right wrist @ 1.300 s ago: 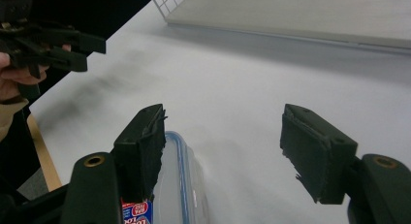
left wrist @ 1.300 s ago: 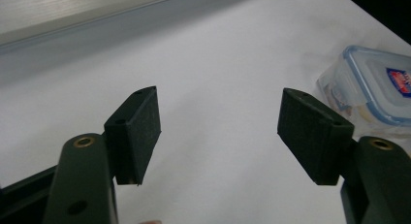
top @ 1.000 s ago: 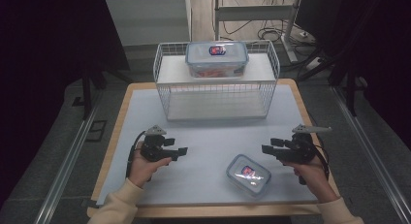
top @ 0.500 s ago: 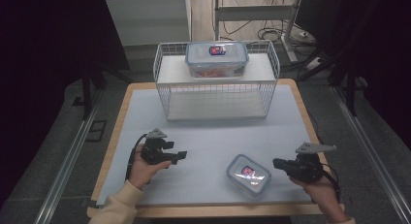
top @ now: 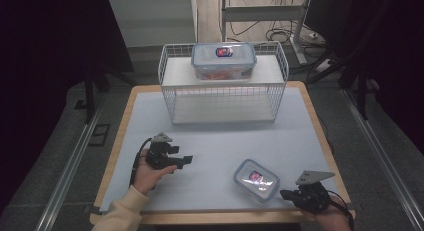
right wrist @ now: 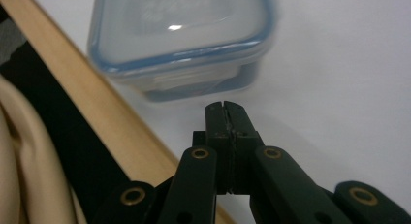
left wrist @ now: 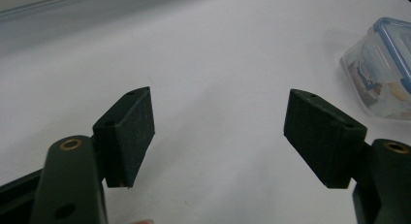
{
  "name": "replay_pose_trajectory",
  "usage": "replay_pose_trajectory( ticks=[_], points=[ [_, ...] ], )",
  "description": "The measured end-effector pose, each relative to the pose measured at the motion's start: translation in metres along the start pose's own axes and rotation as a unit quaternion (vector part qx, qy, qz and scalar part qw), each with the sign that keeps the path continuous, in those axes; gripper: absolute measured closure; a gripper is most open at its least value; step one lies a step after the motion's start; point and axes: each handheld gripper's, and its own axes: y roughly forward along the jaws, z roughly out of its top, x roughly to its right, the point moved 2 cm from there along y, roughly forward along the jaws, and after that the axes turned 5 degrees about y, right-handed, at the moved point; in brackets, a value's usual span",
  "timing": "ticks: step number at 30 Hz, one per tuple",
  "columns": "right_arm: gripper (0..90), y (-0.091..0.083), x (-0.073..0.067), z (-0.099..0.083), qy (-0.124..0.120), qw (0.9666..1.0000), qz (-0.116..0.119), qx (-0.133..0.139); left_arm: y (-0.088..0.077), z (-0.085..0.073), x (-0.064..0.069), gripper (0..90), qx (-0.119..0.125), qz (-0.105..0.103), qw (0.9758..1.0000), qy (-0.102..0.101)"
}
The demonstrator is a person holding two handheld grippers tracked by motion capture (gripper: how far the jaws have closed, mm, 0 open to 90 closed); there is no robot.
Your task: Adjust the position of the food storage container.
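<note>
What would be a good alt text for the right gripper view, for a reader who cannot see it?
The right gripper, its two black jaws pressed shut with nothing between them, points at a small clear container with a blue-rimmed lid, just ahead on the white table. The table's wooden edge runs diagonally at left.

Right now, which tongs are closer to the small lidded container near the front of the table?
Right. The right tongs sit shut just beside the small container, tips toward it. The left tongs are open, farther off across the mat.
</note>
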Motion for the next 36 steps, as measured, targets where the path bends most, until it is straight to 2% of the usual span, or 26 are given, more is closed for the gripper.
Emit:
replay_pose_trajectory(
  ticks=[7, 17, 20, 27, 36],
  points=[
    [89.6, 0.011, -0.015, 0.002, -0.024, 0.9993, 0.024, -0.016, 0.000, 0.000, 0.000, 26.0, 0.000, 0.000, 1.0000, -0.002],
    [89.7, 0.020, -0.022, 0.009, -0.032, 0.9990, 0.027, -0.019, 0.000, 0.000, -0.002, 26.1, 0.001, -0.003, 1.0000, -0.007],
    [89.7, 0.024, -0.022, 0.013, -0.030, 0.9990, 0.029, -0.018, 0.000, 0.000, -0.003, 26.1, 0.000, -0.005, 0.9999, -0.009],
    [89.7, 0.037, -0.015, 0.027, -0.029, 0.9993, 0.018, -0.017, -0.001, -0.001, -0.005, 26.2, 0.000, -0.006, 0.9999, -0.013],
    [89.7, 0.061, -0.010, 0.058, -0.033, 0.9991, 0.018, -0.017, -0.002, -0.003, -0.008, 26.2, 0.002, -0.003, 0.9998, -0.020]
  ],
)
